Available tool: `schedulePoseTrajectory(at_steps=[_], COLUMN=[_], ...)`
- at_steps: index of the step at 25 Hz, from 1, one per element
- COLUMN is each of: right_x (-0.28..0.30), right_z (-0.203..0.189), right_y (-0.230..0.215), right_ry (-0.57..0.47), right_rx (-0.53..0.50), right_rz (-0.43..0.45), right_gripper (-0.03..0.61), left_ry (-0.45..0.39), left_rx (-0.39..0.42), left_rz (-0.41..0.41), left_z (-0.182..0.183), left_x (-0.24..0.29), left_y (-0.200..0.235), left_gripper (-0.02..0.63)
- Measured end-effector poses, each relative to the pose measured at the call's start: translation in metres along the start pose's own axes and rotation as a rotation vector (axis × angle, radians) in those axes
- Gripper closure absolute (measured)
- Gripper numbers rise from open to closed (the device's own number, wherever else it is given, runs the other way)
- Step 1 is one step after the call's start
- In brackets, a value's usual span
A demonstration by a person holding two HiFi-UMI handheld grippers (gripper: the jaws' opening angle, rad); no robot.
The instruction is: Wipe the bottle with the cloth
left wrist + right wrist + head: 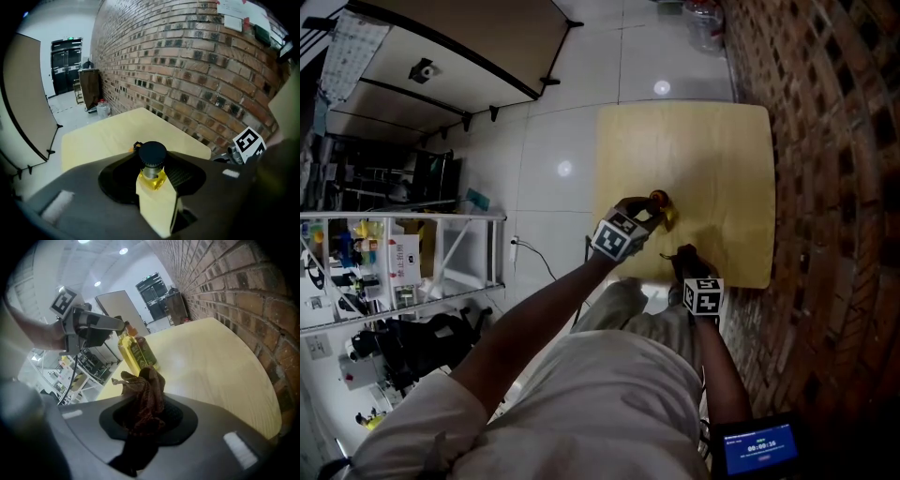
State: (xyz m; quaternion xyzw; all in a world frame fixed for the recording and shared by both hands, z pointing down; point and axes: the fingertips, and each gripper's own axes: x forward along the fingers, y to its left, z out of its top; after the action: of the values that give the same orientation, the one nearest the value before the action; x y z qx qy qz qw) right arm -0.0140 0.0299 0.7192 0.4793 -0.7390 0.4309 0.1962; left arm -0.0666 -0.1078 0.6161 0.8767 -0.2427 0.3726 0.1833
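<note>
A bottle of yellow liquid with a black cap and a pale label stands between the jaws of my left gripper, which is shut on it. In the head view the bottle is over the near middle of the light wooden table. My right gripper is just in front of it, near the table's front edge, shut on a bunched dark brown cloth. In the right gripper view the bottle sits a little beyond the cloth, apart from it, with the left gripper clamping its neck.
A brick wall runs along the table's right side. White tiled floor lies to the left, with a folded panel and a shelf rack. A clear jug stands on the floor beyond the table.
</note>
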Motion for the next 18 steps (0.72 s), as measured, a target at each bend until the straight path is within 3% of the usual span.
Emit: schedulePoseTrajectory(at_steps=[2,8,11,14,18], right_x=[-0.002,0.004,-0.01,-0.016,-0.003], right_z=[0.005,0.037,0.074,0.11,0.127], right_y=[-0.002,-0.019,-0.006,0.024,0.048], right_ry=[-0.034,-0.201,-0.277,-0.353,-0.357], right_rx=[0.03,0.286,0.305,0.306,0.315], right_rz=[0.013,0.071,0.16,0.299,0.387], right_gripper=[0.491,0.491,0.491,0.492,0.492], left_ry=[-0.031,-0.048,-0.036,-0.048,-0.061], left_rx=[0.028,0.121,0.163,0.141,0.117], left_rz=[0.015,0.003,-0.01,-0.015,-0.02], left_z=[0.002,-0.024,-0.023,-0.024,-0.023], left_x=[-0.002,-0.008,-0.014,-0.016,-0.015], left_y=[-0.003,-0.011,-0.026,-0.028,-0.03], left_gripper=[0.436,0.436,0.434,0.435,0.434])
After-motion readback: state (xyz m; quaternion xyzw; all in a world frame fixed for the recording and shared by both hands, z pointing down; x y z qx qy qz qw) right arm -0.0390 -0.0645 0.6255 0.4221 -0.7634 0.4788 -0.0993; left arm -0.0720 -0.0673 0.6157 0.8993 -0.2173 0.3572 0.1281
